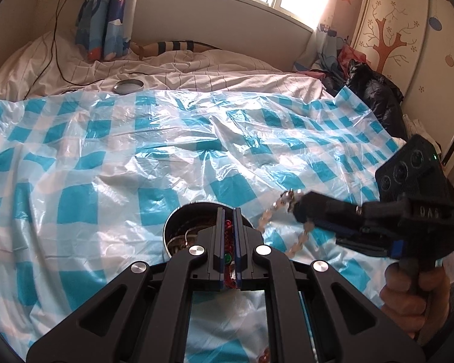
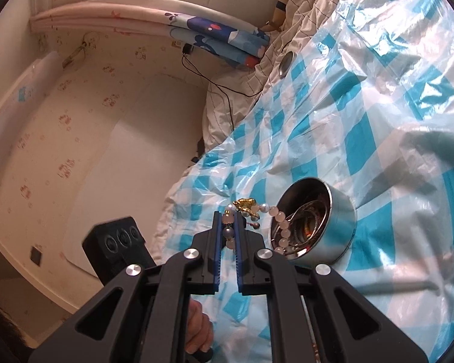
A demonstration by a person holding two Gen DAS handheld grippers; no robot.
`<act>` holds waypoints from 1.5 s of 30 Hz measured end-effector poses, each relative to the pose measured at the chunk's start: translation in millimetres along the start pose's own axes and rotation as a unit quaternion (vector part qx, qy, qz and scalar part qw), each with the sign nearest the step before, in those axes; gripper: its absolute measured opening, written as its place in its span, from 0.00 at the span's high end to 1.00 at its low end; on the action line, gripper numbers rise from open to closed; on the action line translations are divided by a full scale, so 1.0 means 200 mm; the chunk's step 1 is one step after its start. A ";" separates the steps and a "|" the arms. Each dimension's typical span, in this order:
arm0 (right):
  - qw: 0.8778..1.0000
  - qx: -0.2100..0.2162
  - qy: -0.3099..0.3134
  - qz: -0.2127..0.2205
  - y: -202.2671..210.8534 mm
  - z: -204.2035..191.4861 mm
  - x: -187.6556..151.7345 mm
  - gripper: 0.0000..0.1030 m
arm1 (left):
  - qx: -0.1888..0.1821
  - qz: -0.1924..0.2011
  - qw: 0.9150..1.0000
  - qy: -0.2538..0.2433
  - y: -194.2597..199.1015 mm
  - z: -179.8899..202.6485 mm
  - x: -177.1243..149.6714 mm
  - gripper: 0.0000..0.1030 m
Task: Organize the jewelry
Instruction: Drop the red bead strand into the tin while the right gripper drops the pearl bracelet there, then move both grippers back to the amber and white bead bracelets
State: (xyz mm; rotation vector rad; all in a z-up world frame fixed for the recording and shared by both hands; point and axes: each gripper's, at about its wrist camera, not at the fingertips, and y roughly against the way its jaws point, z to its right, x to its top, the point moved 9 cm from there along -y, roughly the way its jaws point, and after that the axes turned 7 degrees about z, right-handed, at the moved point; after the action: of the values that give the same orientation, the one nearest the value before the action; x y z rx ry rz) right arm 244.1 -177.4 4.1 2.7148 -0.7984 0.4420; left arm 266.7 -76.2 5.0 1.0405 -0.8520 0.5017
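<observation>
Seemingly level right claw (image 2: 228,217), bracelet (image 2: 275,216) pinched.

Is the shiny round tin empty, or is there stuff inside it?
Not empty. The round tin has its top off, and chains and a pale bead strand lie inside, the strand trailing over its rim to the right gripper.

Our left claw (image 1: 228,211) is matte black, its two fingers (image 1: 219,242) edged in blue, with four round silver screw heads across the linkage arms. Our right claw (image 2: 228,214) matches it, blue toothed pads included. Each carries a black box with three round lenses; the right one shows a small green light and raised lettering.
</observation>
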 end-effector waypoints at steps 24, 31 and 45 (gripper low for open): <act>0.965 -0.194 0.159 -0.070 -0.35 0.11 -0.14 0.67 | -0.004 -0.020 0.994 0.108 0.09 -0.29 -0.02 0.45; 0.962 -0.200 0.180 -0.035 -0.18 0.00 -0.09 0.54 | 0.047 -0.028 0.995 0.080 0.19 -0.30 -0.18 0.39; 0.942 -0.297 0.157 0.005 0.44 0.15 -0.41 0.35 | 0.125 -0.018 0.992 0.014 0.45 -0.21 -0.51 0.16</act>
State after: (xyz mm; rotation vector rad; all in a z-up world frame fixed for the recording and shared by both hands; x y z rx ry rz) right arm 136.3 -219.4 -38.2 2.0194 -0.7129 0.5197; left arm 156.8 3.1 -38.4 1.2737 -0.7563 0.6019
